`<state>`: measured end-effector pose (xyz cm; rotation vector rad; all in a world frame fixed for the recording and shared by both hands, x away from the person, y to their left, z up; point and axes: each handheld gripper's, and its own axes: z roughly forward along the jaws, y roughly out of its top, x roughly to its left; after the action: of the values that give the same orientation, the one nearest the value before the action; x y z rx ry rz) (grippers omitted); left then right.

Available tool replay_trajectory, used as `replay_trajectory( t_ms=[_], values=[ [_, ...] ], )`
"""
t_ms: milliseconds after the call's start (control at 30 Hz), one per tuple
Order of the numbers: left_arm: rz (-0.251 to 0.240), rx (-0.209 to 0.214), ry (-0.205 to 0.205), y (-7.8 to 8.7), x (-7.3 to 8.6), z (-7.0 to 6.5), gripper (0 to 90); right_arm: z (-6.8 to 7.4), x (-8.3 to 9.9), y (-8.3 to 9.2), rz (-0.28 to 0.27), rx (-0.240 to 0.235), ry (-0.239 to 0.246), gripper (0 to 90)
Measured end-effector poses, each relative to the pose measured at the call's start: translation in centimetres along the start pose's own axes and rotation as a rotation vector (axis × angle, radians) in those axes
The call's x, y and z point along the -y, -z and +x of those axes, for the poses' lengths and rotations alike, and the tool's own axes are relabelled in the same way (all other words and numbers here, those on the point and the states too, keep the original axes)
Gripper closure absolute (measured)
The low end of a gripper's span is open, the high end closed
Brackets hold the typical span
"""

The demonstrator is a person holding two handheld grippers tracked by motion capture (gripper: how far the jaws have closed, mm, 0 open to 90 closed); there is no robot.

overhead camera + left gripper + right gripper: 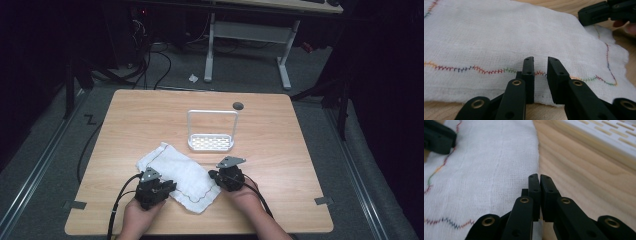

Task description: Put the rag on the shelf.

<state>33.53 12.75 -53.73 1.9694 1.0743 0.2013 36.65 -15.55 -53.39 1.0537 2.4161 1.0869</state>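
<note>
On the near half of the wooden worktop, seen from the high view, one white cloth lies flat and slightly askew, with one white rack standing just beyond it and one small dark disc farther back. Two hands come in from below: the left claw sits at the cloth's near left edge and the right claw at its right edge, one at each side. Looking along the left claw in the left gripper view, its jaws stand a little apart over the cloth, straddling the multicoloured stitched hem without yet pressing on it, so it holds nothing; the right claw shows at the far corner. From the right gripper view, the right claw has its jaws pressed together right at the cloth's edge where it meets bare wood; whether a fold of fabric is pinched between them I cannot tell. The rack lies off to the side. The cloth looks light, thin, loosely woven and limp, likely to sag and crumple rather than hold shape, so it is best pinched at the hemmed edge or corners, one claw per side.
</note>
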Motion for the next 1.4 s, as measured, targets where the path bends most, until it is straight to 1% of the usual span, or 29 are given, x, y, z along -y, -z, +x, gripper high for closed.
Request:
replay_trajectory(
  t_ms=[33,133,233,267,300,400,433,467,500,567,600,633,667,700,733,767,800,867,900,967,1000,1033,1100,1200,1233,1267,1300,1367,1400],
  values=[
    [0.0,0.003,0.0,0.0,0.1,-0.1,76.0,0.3,0.4,0.4,0.003,-0.003,-0.001,88.1],
    [0.007,0.024,-0.003,0.3,0.4,-0.2,76.0,1.4,1.8,1.8,0.0,-0.02,0.021,88.3],
    [0.02,0.073,-0.001,0.6,0.8,-0.5,75.5,2.6,3.5,3.4,-0.008,-0.059,0.042,88.6],
    [0.024,0.087,-0.006,0.7,0.9,-0.7,75.5,3.0,4.0,3.9,-0.006,-0.067,0.05,88.7],
    [0.029,0.092,-0.016,0.7,1.0,-0.9,75.8,3.5,4.6,4.6,0.003,-0.078,0.062,88.8],
    [0.027,0.069,-0.053,0.9,1.1,-1.4,77.5,3.9,4.8,5.0,-0.003,-0.078,0.074,88.6],
    [0.012,0.065,-0.059,1.0,1.0,-1.4,78.1,3.9,4.6,5.2,-0.018,-0.078,0.073,88.3],
    [-0.011,0.06,-0.064,1.1,0.9,-1.4,78.6,3.8,4.5,5.4,-0.036,-0.078,0.061,87.7],
    [-0.029,0.047,-0.063,1.3,0.8,-1.3,81.1,3.6,4.0,5.4,-0.063,-0.058,0.052,85.9],
    [-0.056,0.018,-0.047,1.6,0.5,-0.8,84.1,3.2,3.2,5.0,-0.074,-0.051,0.061,85.9],
    [-0.058,-0.005,-0.022,1.5,0.3,0.0,84.9,3.0,2.6,4.7,-0.073,-0.05,0.056,86.2],
    [-0.058,-0.005,-0.022,1.5,0.3,0.0,85.9,2.7,1.9,4.3,-0.068,-0.055,0.053,86.6],
    [-0.049,-0.01,-0.007,1.3,0.3,0.4,85.9,2.7,1.9,4.3,-0.068,-0.055,0.053,86.6],
    [-0.036,-0.015,-0.001,1.0,0.2,0.8,86.9,2.4,1.2,3.7,-0.064,-0.062,0.054,87.1],
    [-0.025,-0.027,-0.003,0.8,0.2,0.9,87.1,1.9,-0.2,2.2,-0.049,-0.058,0.053,88.3],
    [-0.014,-0.029,-0.005,0.6,0.2,1.1,87.1,1.9,-0.2,2.2,-0.049,-0.058,0.053,88.3],
    [-0.009,-0.024,-0.004,0.5,0.2,1.1,87.1,1.7,-0.8,1.4,-0.035,-0.055,0.044,88.8],
    [-0.007,-0.025,-0.012,0.5,0.2,1.0,87.2,1.6,-1.8,-0.2,-0.015,-0.043,0.047,89.0],
    [-0.002,-0.025,-0.022,0.5,0.3,0.9,87.1,1.5,-2.2,-0.9,-0.003,-0.049,0.051,89.0],
    [-0.001,-0.021,-0.025,0.5,0.3,0.9,87.0,1.8,-2.7,-2.0,0.02,-0.047,0.078,88.9],
    [0.002,-0.015,-0.026,0.5,0.3,0.9,86.5,1.9,-2.8,-2.4,0.035,-0.047,0.088,88.9],
    [0.002,-0.01,-0.026,0.5,0.3,1.0,85.7,2.0,-2.8,-2.6,0.037,-0.044,0.1,89.0],
    [0.002,0.005,-0.027,0.5,0.4,1.0,84.2,2.0,-2.6,-2.3,0.041,-0.047,0.093,89.0],
    [0.008,0.035,-0.036,0.4,0.4,0.6,82.9,2.2,-1.6,-1.3,0.041,-0.058,0.096,88.9],
    [0.01,0.048,-0.037,0.3,0.4,0.4,81.8,2.5,-0.5,-0.3,0.033,-0.063,0.1,88.9],
    [0.013,0.059,-0.044,0.2,0.4,0.1,81.1,2.6,0.0,0.2,0.028,-0.066,0.101,88.8],
    [0.012,0.072,-0.052,0.1,0.5,-0.2,81.1,2.6,0.0,0.2,0.028,-0.066,0.101,88.8],
    [0.013,0.096,-0.074,-0.3,0.5,-0.9,80.0,2.8,1.2,1.3,0.024,-0.067,0.096,88.8],
    [0.018,0.11,-0.079,-0.4,0.5,-1.2,79.2,3.0,2.3,2.4,0.019,-0.066,0.086,88.6]
  ],
)
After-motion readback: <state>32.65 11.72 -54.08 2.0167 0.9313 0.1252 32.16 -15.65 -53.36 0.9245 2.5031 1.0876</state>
